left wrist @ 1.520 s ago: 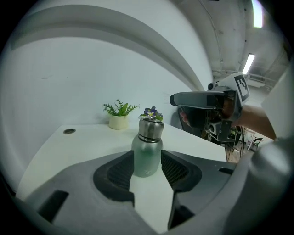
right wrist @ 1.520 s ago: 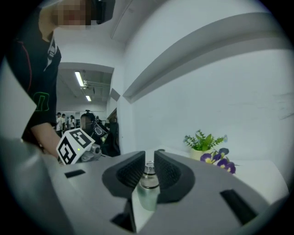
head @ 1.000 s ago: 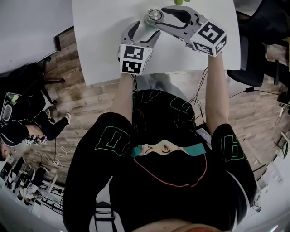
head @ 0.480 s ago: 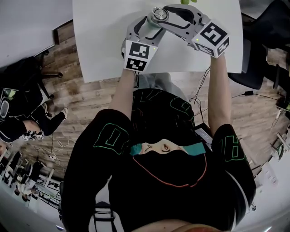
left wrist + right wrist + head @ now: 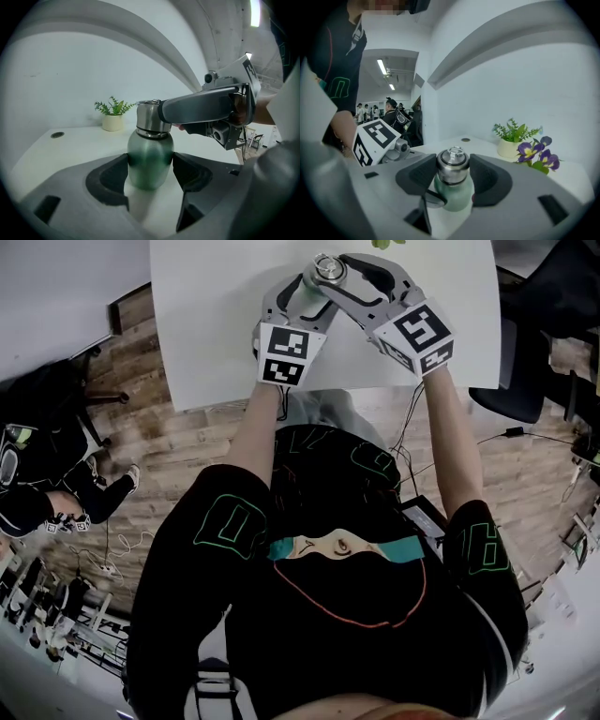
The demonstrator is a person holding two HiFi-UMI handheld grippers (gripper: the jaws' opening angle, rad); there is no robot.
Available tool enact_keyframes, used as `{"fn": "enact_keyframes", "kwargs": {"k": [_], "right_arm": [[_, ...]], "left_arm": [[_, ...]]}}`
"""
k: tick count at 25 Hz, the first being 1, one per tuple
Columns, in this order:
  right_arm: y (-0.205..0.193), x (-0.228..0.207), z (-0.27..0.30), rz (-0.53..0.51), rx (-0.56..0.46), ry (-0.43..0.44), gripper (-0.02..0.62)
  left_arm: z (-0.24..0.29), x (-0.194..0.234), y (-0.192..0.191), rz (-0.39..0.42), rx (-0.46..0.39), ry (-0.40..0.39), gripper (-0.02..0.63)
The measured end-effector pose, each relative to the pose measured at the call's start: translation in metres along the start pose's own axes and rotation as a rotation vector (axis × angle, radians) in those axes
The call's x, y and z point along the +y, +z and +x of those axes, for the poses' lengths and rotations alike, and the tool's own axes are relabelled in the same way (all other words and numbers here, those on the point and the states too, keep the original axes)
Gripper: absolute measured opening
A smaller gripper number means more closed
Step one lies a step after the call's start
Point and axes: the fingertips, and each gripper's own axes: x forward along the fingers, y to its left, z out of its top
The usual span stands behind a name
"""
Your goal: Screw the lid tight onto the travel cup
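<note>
On the white table [image 5: 216, 324], toward its far edge, the left gripper [image 5: 150, 169] comes in from the left, its 2 dark pads clamped against the green body of the travel cup [image 5: 150, 157], low on the rounded part. The cup stands upright on the tabletop, and the steel lid [image 5: 453, 165] sits on its neck. From the right, the right gripper [image 5: 452, 177] reaches across higher up, its 2 jaws closed on either side of that lid. Further right and behind the cup are a small potted plant [image 5: 513, 138] and purple flowers [image 5: 540, 155], well apart from it.
</note>
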Motion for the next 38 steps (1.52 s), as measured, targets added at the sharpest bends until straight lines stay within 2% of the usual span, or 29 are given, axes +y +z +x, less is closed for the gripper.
{"fn": "enact_keyframes", "kwargs": {"k": [9, 12, 14, 18, 21, 25, 33, 38], "right_arm": [[-0.0019, 0.0014, -0.0005, 0.015, -0.04, -0.311, 0.227], [-0.0031, 0.0018, -0.0011, 0.004, -0.024, -0.36, 0.229], [-0.0036, 0.0018, -0.0004, 0.0, -0.013, -0.357, 0.23], [-0.0055, 0.0025, 0.0008, -0.019, -0.006, -0.294, 0.232], [-0.0049, 0.0048, -0.0003, -0.025, -0.012, -0.217, 0.278], [-0.0036, 0.0059, -0.0003, -0.029, -0.022, -0.108, 0.293], [-0.0076, 0.0047, 0.0029, -0.054, 0.007, 0.108, 0.277], [-0.0063, 0.0039, 0.0082, -0.036, 0.008, 0.2, 0.244]], "left_arm": [[0.002, 0.0001, -0.0036, 0.0, -0.002, 0.008, 0.31], [0.0023, -0.001, -0.004, -0.002, -0.004, 0.006, 0.31], [0.0024, -0.0008, -0.0044, -0.005, -0.004, 0.005, 0.31], [0.0032, 0.0, -0.0058, -0.009, -0.003, 0.002, 0.31], [0.0029, 0.0006, -0.0062, -0.011, -0.002, 0.0, 0.31], [0.0021, 0.0028, -0.0073, -0.016, 0.003, -0.003, 0.31], [0.0006, 0.0024, -0.0083, -0.013, 0.009, -0.012, 0.31], [-0.0003, 0.0029, -0.0077, -0.012, 0.009, -0.016, 0.308]]}}
